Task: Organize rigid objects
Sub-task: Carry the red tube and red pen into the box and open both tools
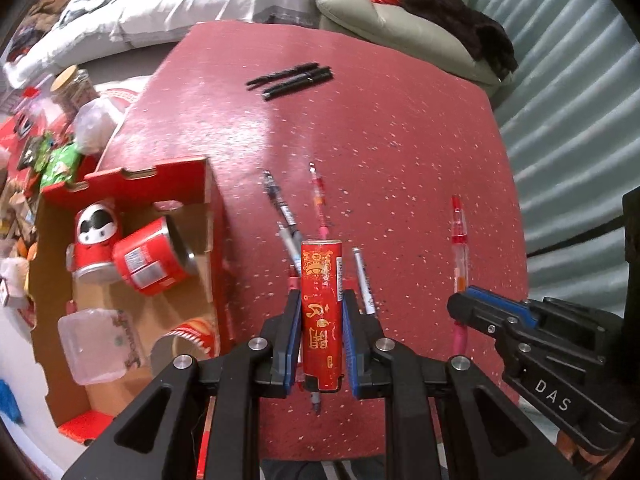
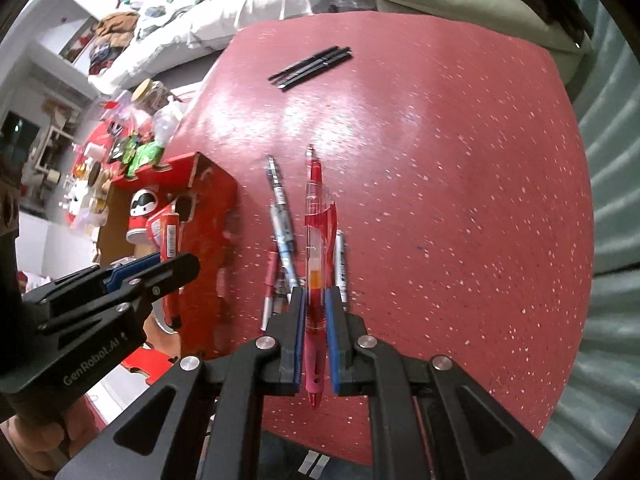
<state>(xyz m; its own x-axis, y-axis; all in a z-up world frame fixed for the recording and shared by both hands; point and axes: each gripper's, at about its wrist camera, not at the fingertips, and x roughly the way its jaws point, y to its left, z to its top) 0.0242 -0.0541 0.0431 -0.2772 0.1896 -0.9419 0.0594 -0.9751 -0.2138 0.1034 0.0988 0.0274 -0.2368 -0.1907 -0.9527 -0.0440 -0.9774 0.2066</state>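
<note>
My left gripper (image 1: 322, 296) is shut on a slim red box with gold characters (image 1: 320, 280), held above the red speckled table (image 1: 400, 140). It shows again at the left of the right wrist view as the left gripper (image 2: 176, 268) with the red box (image 2: 168, 236) over the carton. My right gripper (image 2: 315, 294) is shut on a clear red pen (image 2: 316, 208), lifted off the table. In the left wrist view the right gripper (image 1: 476, 304) holds that red pen (image 1: 459, 236) at the right. Several loose pens (image 1: 284, 208) lie on the table under both grippers.
An open red cardboard carton (image 1: 208, 200) at the table's left holds a red can (image 1: 152, 256), a panda-faced can (image 1: 94, 236) and a clear plastic tub (image 1: 100, 344). A bundle of black pens (image 1: 290, 76) lies at the far side. A grey armchair (image 1: 360, 12) stands beyond the table.
</note>
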